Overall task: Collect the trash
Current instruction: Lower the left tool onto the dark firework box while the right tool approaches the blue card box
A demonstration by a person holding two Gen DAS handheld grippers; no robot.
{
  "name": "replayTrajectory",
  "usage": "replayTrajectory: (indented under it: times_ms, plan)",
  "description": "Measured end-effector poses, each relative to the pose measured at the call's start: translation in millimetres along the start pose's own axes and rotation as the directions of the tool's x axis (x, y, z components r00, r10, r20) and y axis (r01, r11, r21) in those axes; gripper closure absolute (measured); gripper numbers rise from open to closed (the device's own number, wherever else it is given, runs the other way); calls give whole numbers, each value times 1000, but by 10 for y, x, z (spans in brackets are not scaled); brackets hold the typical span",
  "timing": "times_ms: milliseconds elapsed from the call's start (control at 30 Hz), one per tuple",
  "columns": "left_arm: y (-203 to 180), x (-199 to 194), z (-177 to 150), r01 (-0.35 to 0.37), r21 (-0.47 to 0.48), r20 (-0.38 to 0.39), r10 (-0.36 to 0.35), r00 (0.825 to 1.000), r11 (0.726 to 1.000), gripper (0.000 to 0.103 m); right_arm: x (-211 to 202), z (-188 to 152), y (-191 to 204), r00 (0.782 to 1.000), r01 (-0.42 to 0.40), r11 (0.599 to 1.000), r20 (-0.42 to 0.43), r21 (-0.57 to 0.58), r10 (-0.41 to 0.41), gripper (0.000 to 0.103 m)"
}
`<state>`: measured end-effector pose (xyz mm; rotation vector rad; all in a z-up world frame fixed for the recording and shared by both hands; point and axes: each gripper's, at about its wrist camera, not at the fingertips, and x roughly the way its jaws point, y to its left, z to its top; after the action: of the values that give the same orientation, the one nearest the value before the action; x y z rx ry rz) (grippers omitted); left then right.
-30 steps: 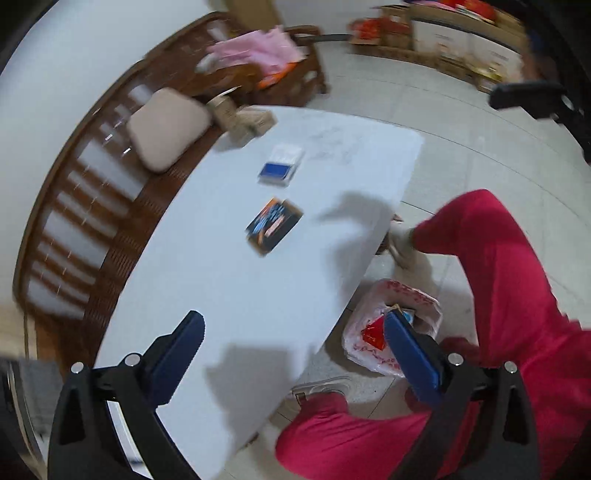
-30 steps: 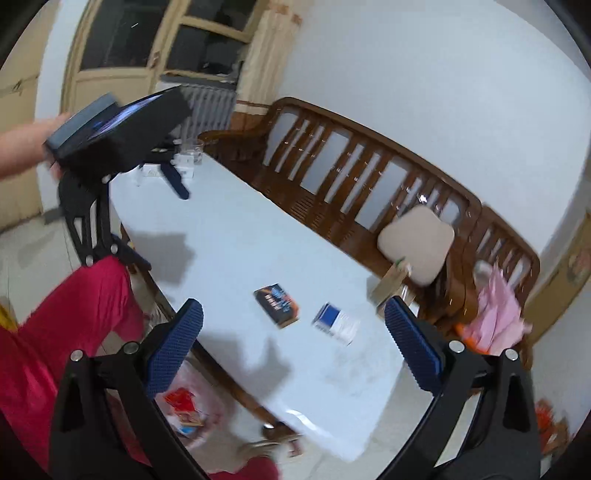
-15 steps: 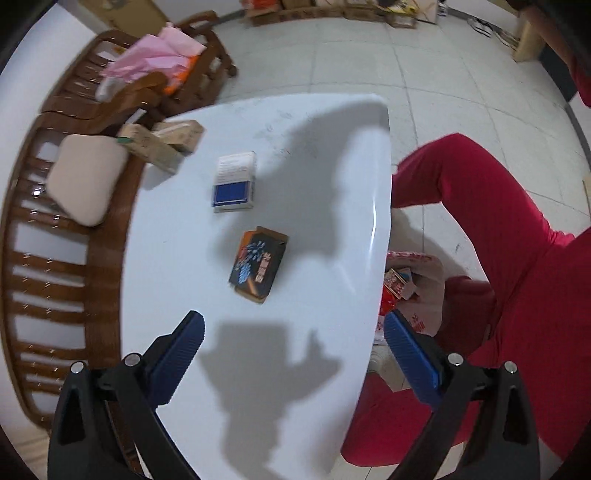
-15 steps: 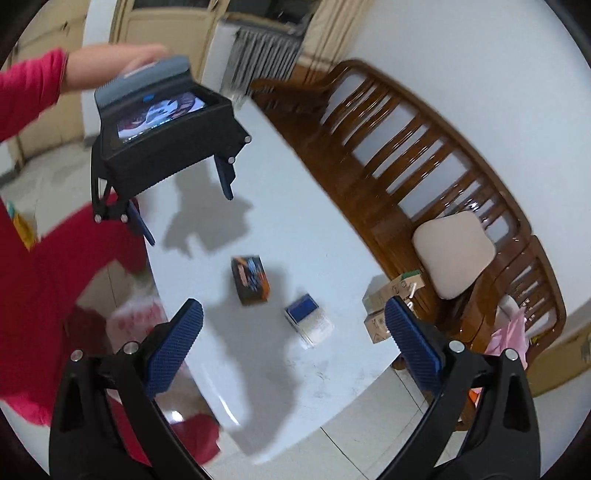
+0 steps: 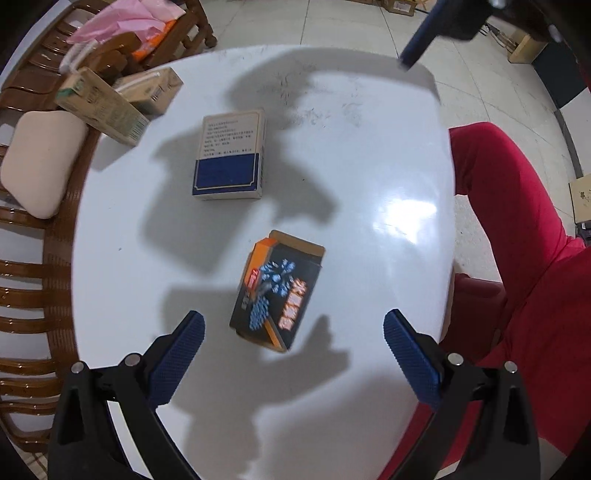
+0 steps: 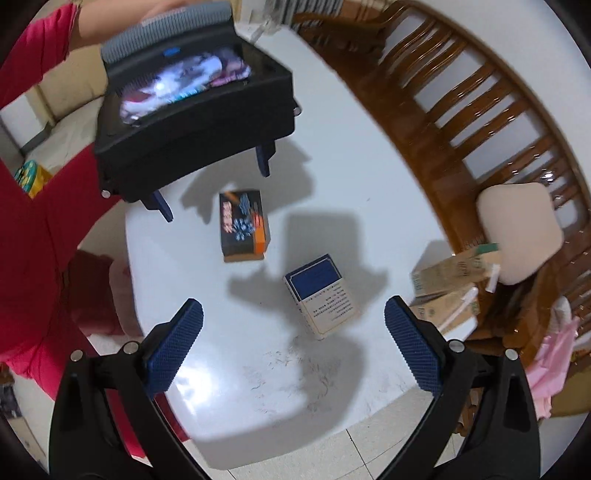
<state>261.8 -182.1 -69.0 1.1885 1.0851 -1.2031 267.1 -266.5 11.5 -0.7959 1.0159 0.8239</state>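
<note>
A black and orange box (image 5: 277, 291) lies flat on the white table (image 5: 369, 166), just ahead of my left gripper (image 5: 293, 321), which is open and hovers over it. Further along the table lies a blue and white box (image 5: 231, 155). In the right wrist view my right gripper (image 6: 293, 314) is open above the blue and white box (image 6: 321, 295), with nothing between its fingers. The black and orange box (image 6: 242, 225) sits beyond it, under the left gripper (image 6: 214, 188). Two brown cartons (image 5: 103, 107) lie at the table's far corner.
A wooden bench (image 6: 461, 122) with a beige cushion (image 6: 517, 229) runs along one long side of the table. A pink bag (image 5: 125, 18) rests on a chair past the cartons. A person's red trouser legs (image 5: 517, 240) are at the opposite table edge.
Both grippers have come down closer to the table, the left over the black and orange box, the right over the blue and white box. Both have stayed open.
</note>
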Motion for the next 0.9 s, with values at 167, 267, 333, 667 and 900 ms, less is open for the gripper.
replayTrajectory:
  times_ms: [167,267,333,667,900]
  plan:
    - [98,250,32,31,17,-15,-31,999,999,8,486,-12,-209,996,-75,997,-59,-8,74,7]
    - [165,381,38,48,12,-26,-47,999,999,8,753,-21,-305,992,-98,995,-86,-16,96,7]
    - [215,454,40,54,7,-34,-54,998,999,8,920,-29,-360,988,-111,994,-108,-14,109,7]
    - [255,680,-15,94,12,-44,-93,995,996,8,1465,-94,-454,974,-153,988,-172,-6,150,15]
    - [278,695,34,90,-12,-31,-90,995,996,14,1464,-127,-539,968,-186,981,-163,56,193,28]
